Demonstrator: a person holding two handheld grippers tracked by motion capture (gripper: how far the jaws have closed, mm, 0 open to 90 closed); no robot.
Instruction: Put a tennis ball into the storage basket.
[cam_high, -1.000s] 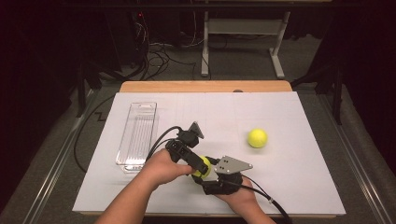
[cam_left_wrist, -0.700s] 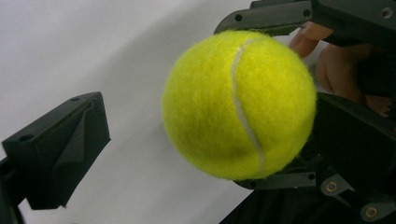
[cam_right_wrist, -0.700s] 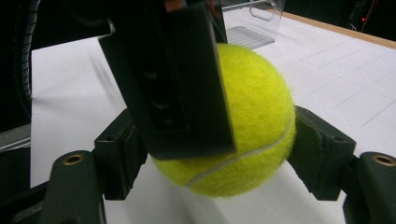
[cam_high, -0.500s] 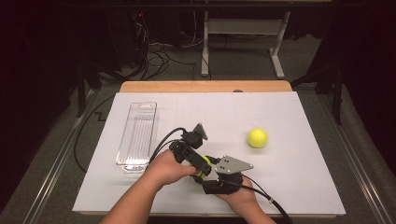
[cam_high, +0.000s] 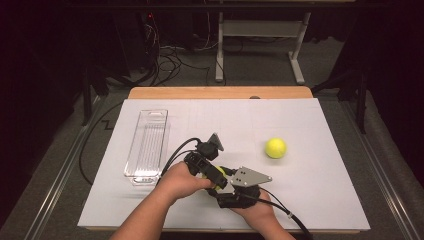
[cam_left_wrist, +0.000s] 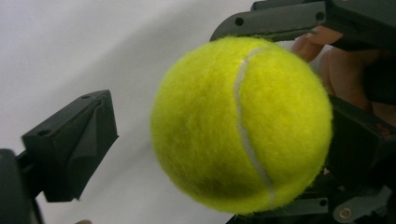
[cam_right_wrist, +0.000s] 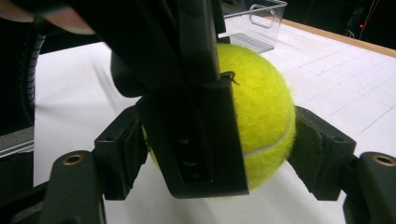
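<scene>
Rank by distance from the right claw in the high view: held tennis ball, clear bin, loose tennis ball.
1. Held tennis ball: between the right claw pads, at the near edge.
2. Loose tennis ball: farther back, to the right.
3. Clear bin: far left, about as distant; too close to call.

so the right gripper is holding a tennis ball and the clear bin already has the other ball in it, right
Not quite. The right gripper does hold a tennis ball, but the clear bin holds no ball: the other ball lies on the white table, as the high view shows.
</scene>
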